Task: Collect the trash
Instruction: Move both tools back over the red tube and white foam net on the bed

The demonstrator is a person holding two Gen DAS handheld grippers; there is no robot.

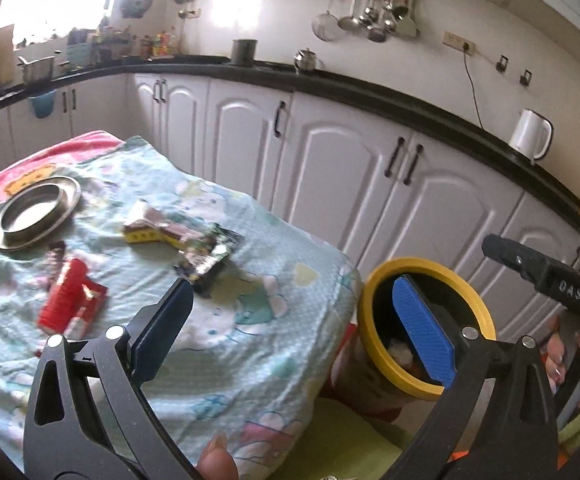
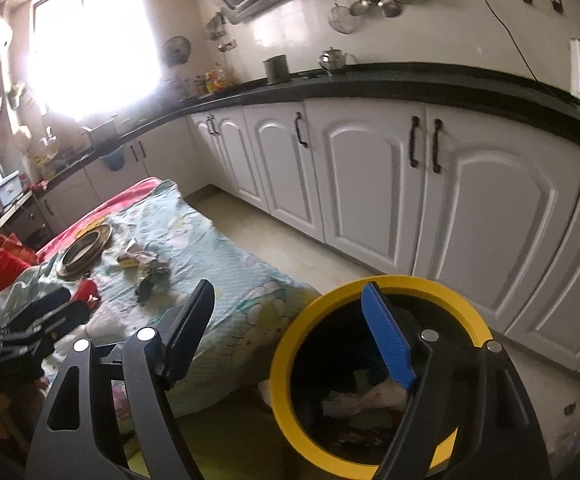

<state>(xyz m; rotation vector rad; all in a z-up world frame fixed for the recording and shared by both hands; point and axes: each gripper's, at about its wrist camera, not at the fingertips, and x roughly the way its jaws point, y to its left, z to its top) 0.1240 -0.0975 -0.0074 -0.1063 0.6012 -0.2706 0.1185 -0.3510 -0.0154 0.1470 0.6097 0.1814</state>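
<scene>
Trash lies on a cloth-covered table [image 1: 250,360]: a red packet [image 1: 70,300], a yellow and brown wrapper [image 1: 158,228] and a dark foil wrapper [image 1: 210,256]. Right of the table stands a yellow-rimmed bin [image 1: 410,262] with crumpled white paper [image 2: 370,396] inside. My left gripper [image 1: 292,284] hangs open and empty over the table's right corner, near the dark wrapper. My right gripper [image 2: 288,288] is open and empty, its blue finger above the bin's [image 2: 280,364] mouth. The wrappers [image 2: 150,276] show farther back in the right wrist view.
A steel plate [image 1: 34,212] sits at the table's far left. White cabinets [image 1: 330,168] under a black counter run behind, with tiled floor [image 2: 290,248] between them and the table. A hand [image 1: 570,352] holds the other tool's black frame [image 1: 538,268] at the right edge.
</scene>
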